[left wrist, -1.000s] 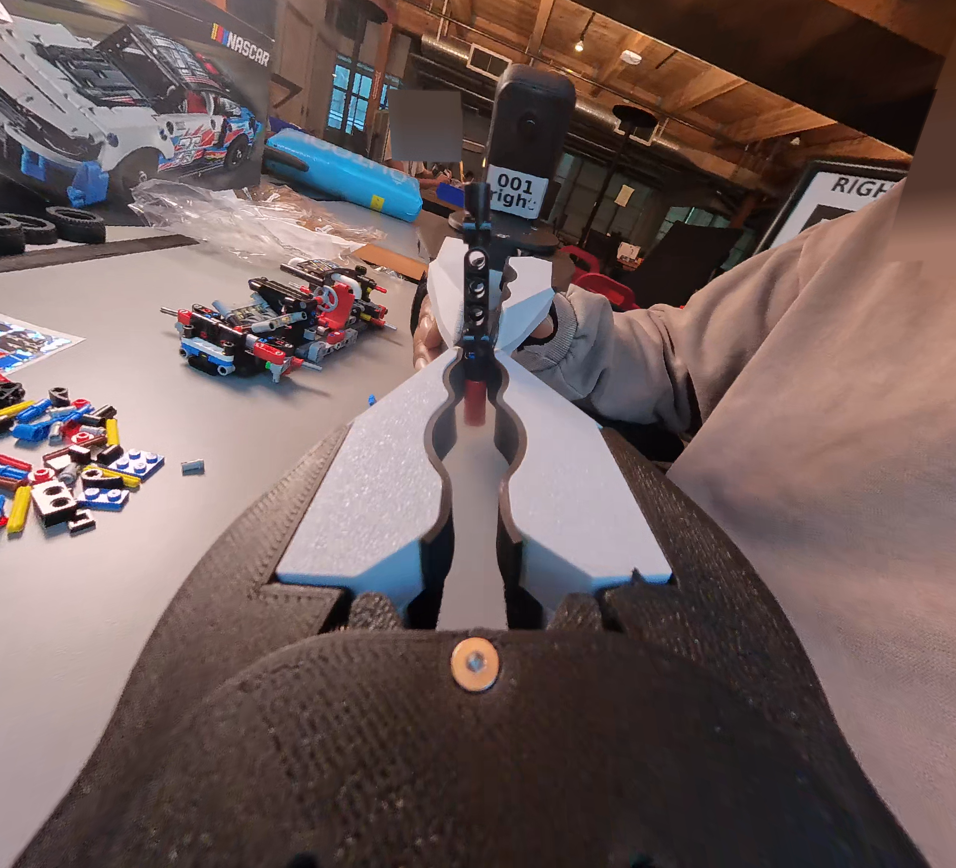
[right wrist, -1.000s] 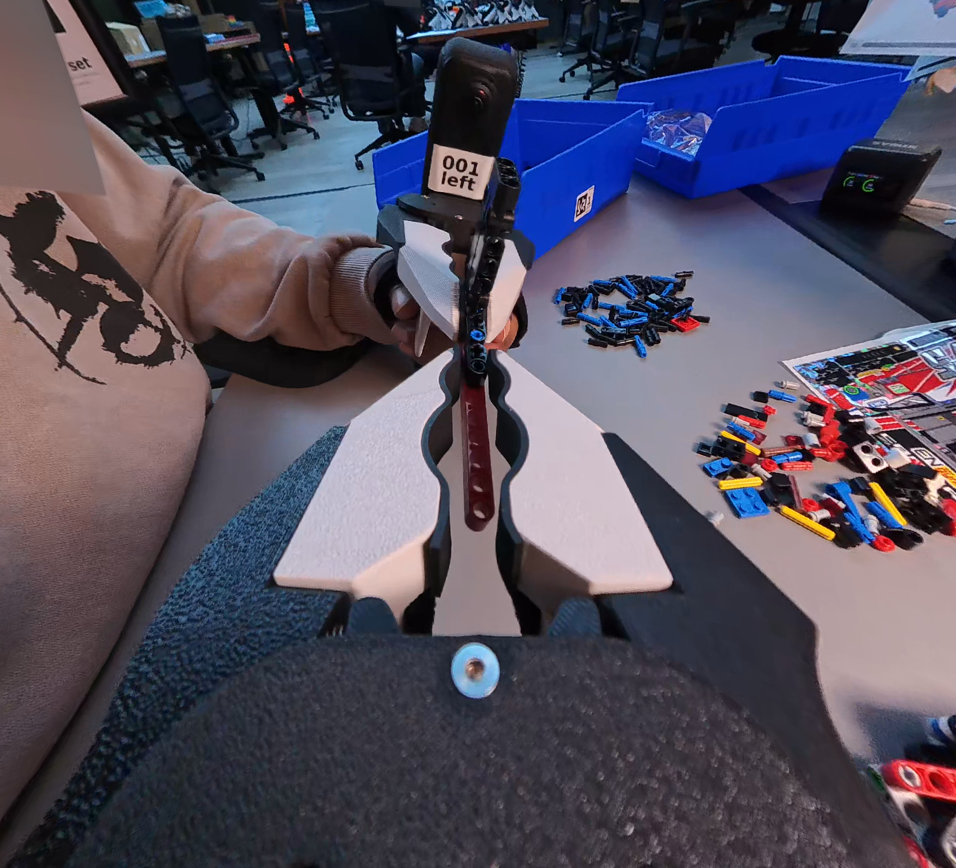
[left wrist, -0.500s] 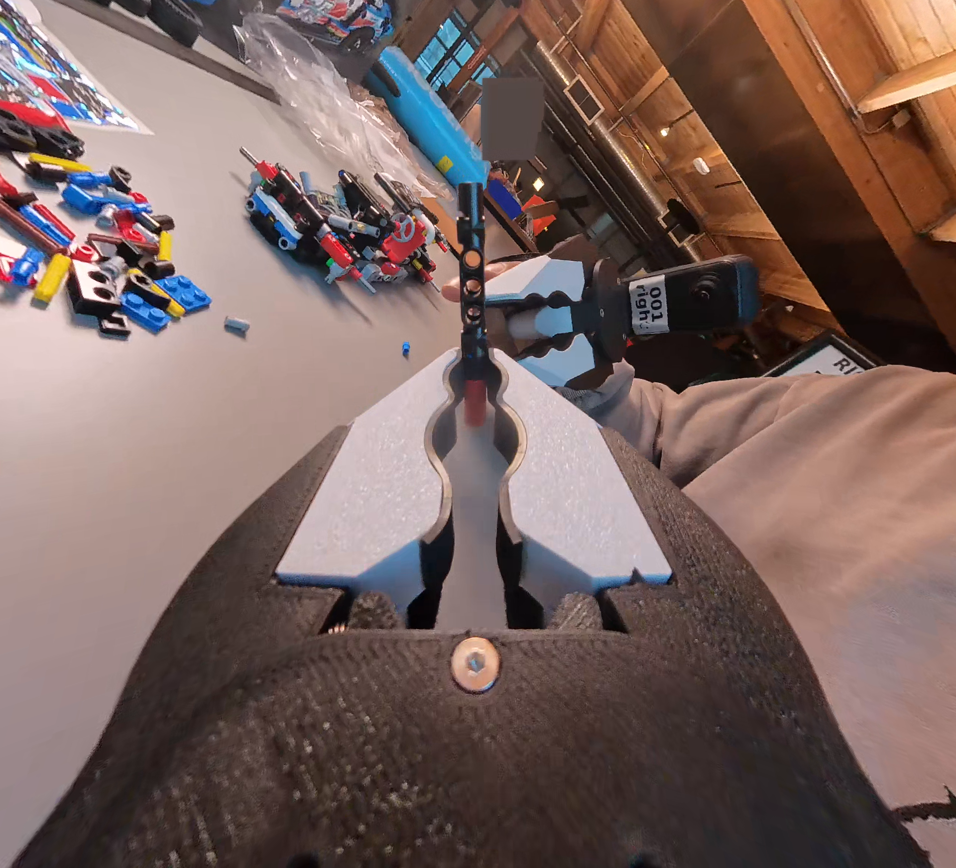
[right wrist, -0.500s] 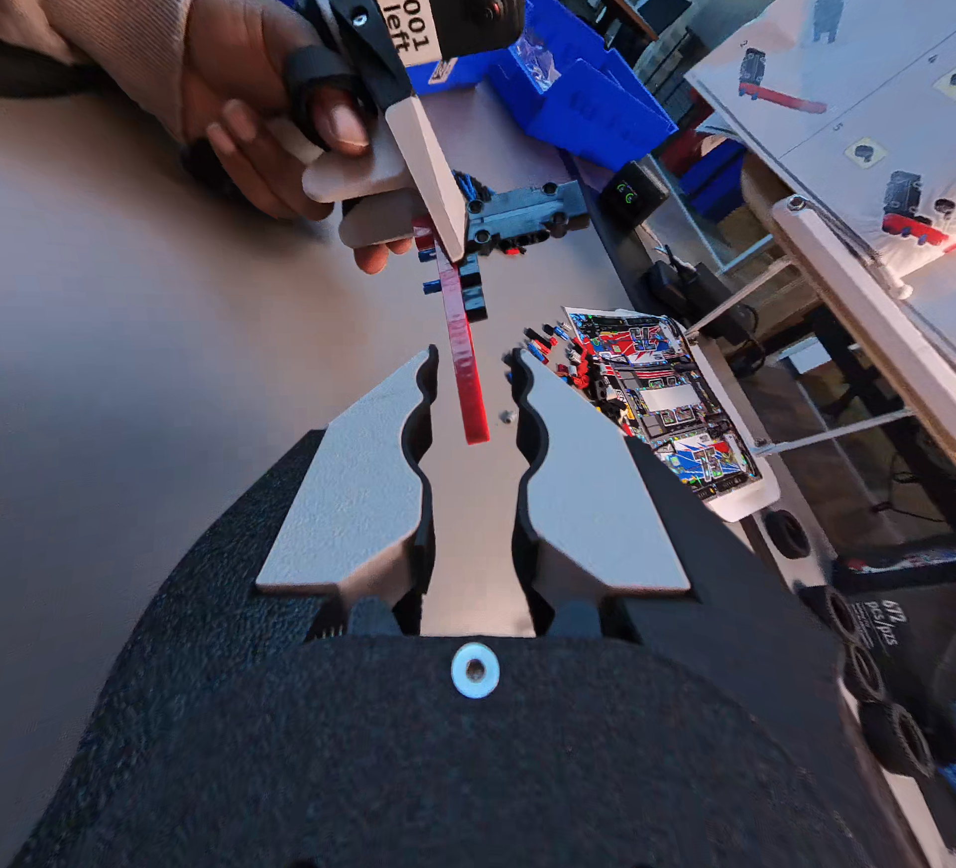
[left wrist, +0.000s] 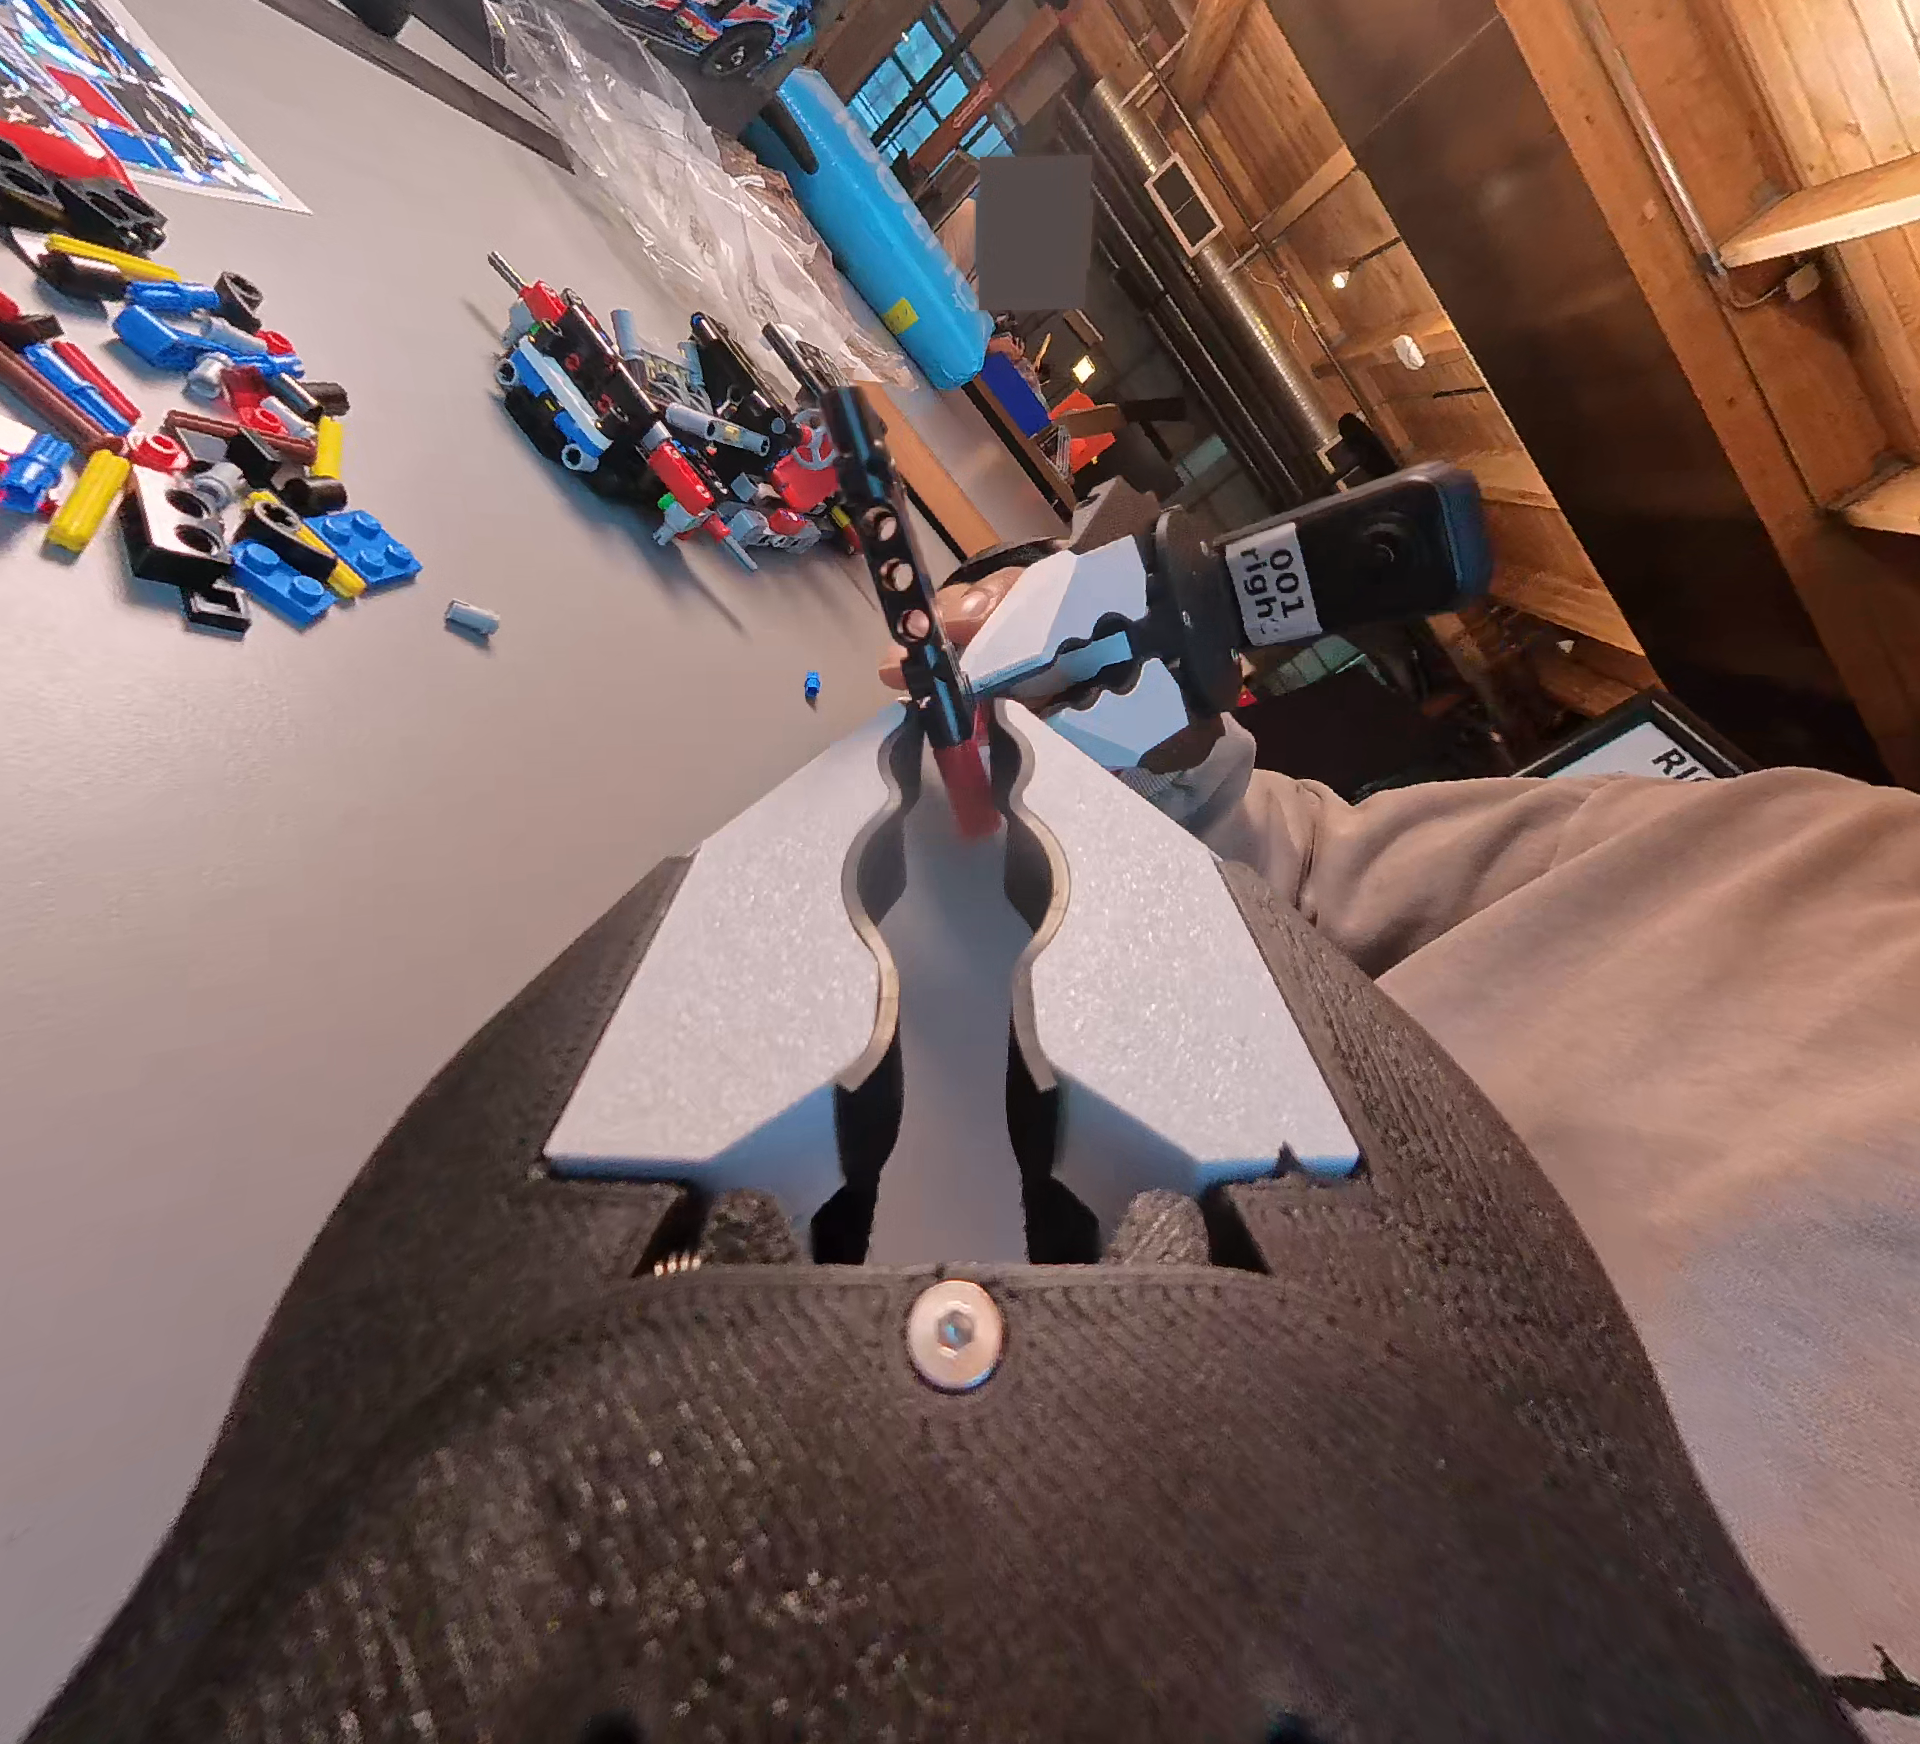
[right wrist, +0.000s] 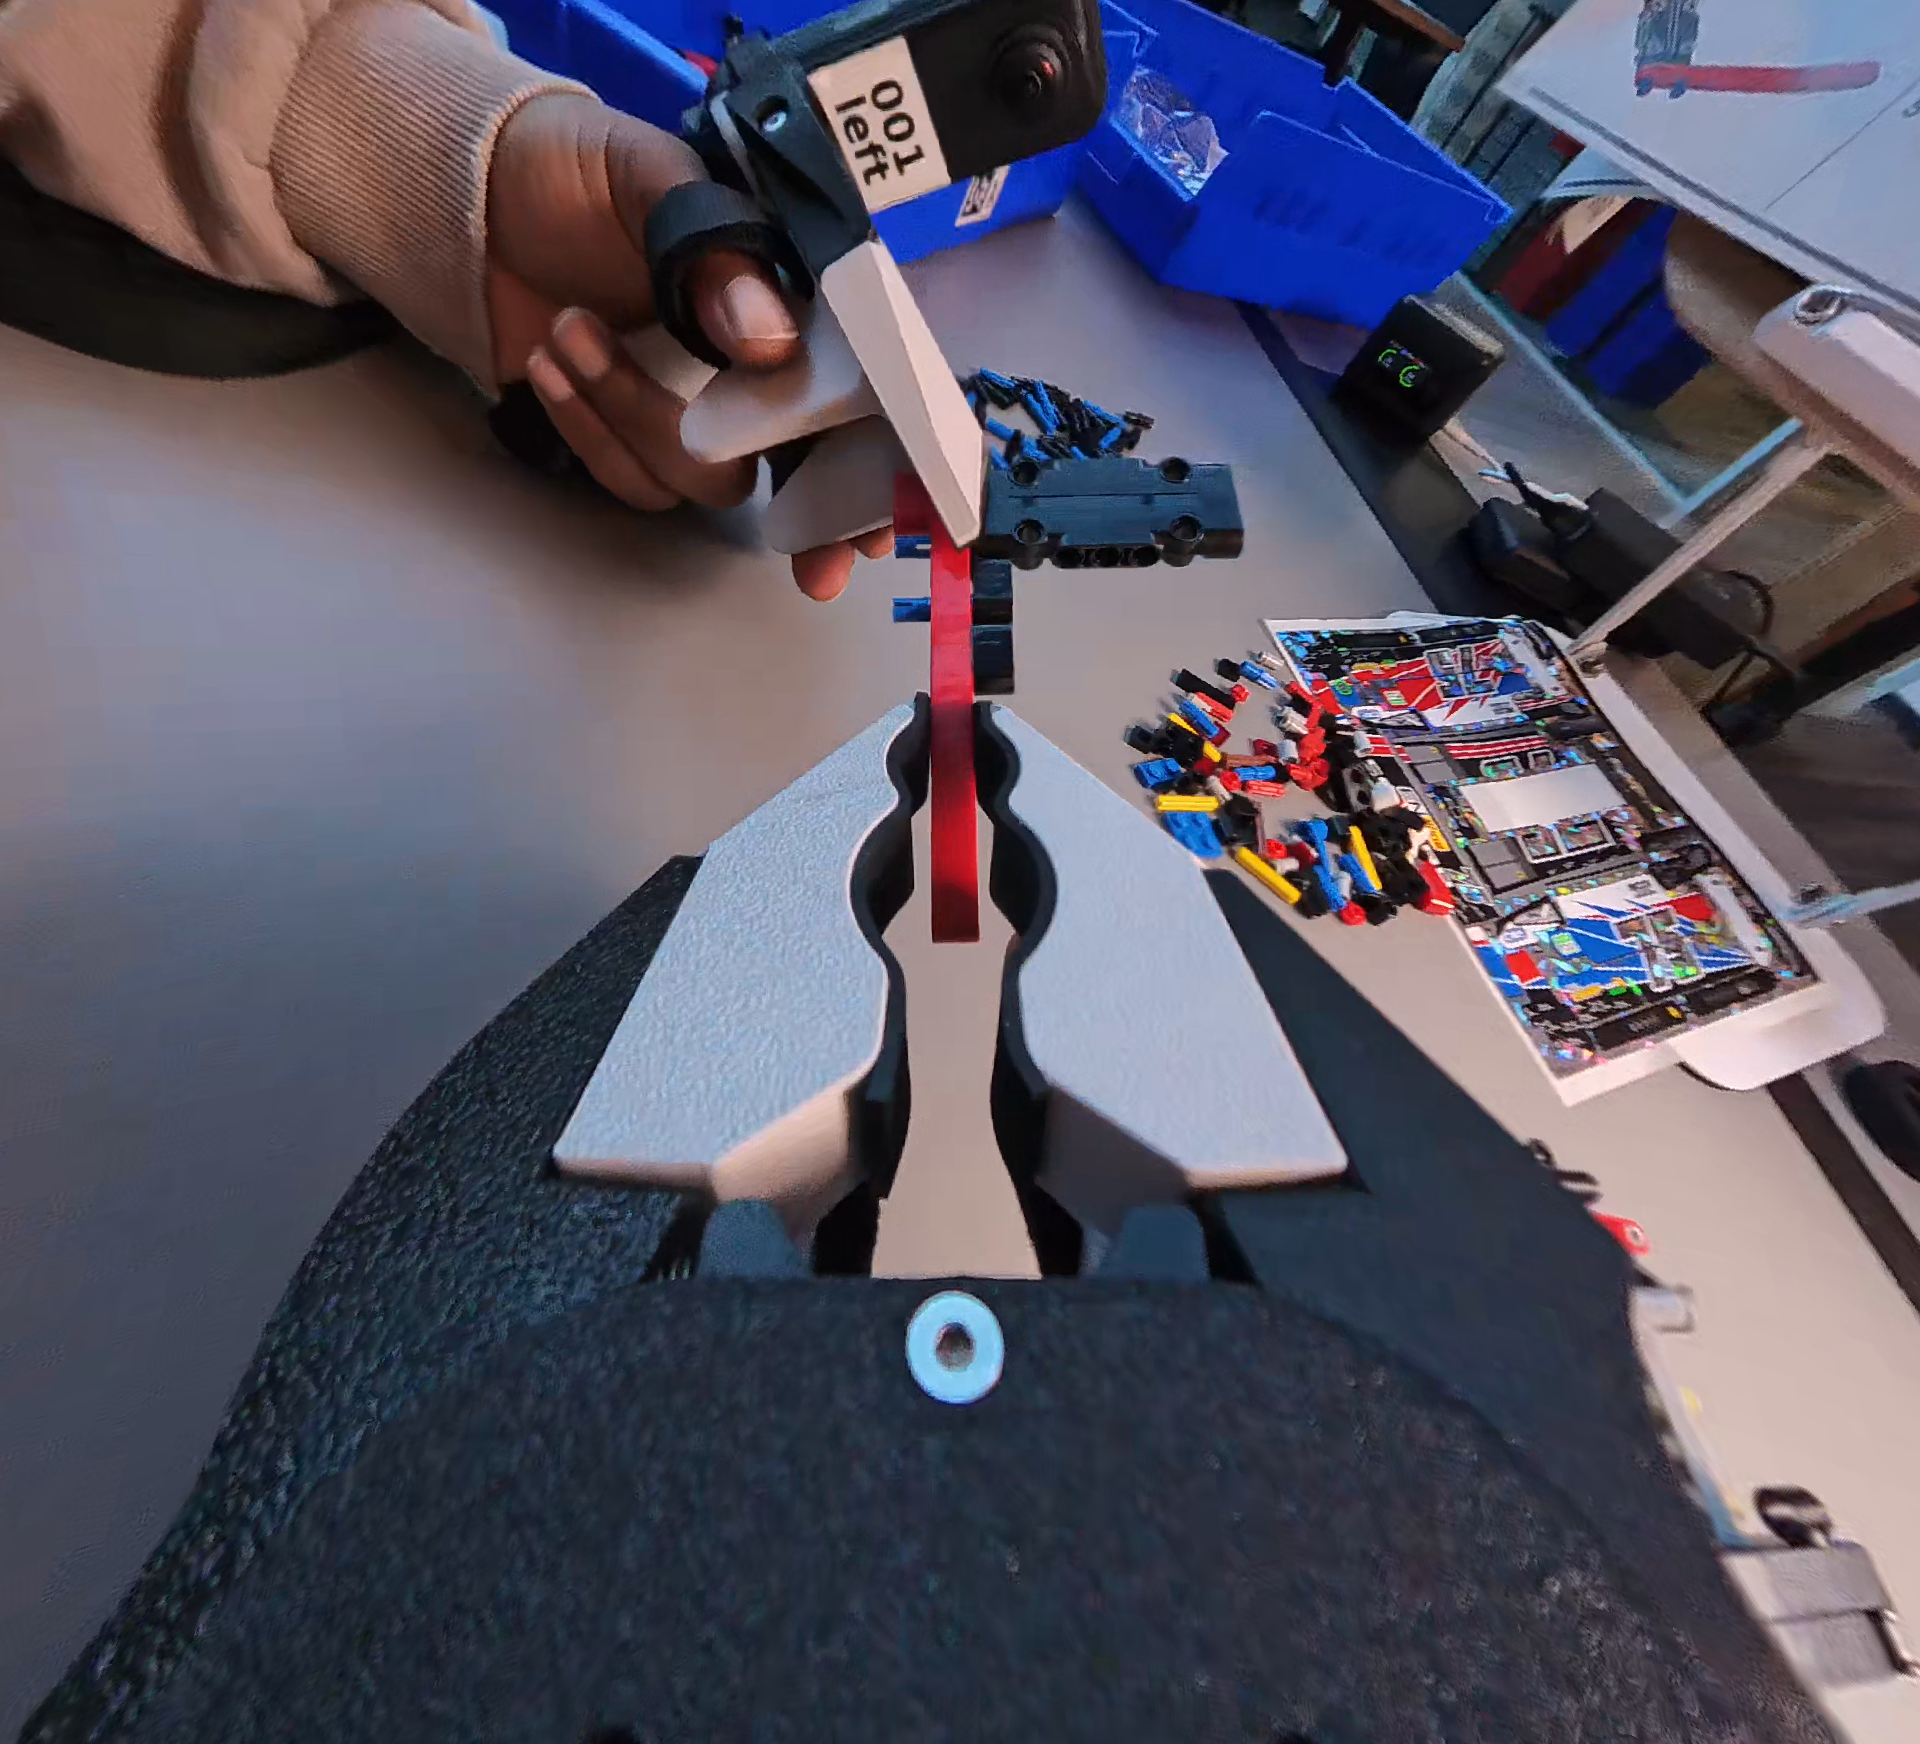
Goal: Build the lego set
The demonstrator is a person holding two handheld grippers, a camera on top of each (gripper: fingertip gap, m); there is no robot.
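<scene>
Now pinching long flat red plastic beam [right wrist: 954,821] endwise, right gripper [right wrist: 951,718] nearly closed, left gripper [left wrist: 948,738] clamping the far end, black beam [right wrist: 1112,515] crossing there.

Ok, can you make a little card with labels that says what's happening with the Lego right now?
left claw: shut on red beam
right claw: shut on the same red beam
joined on: black beam, by the left claw
on the table: loose pieces, sticker sheet, half-built car
behind: blue bins
</scene>
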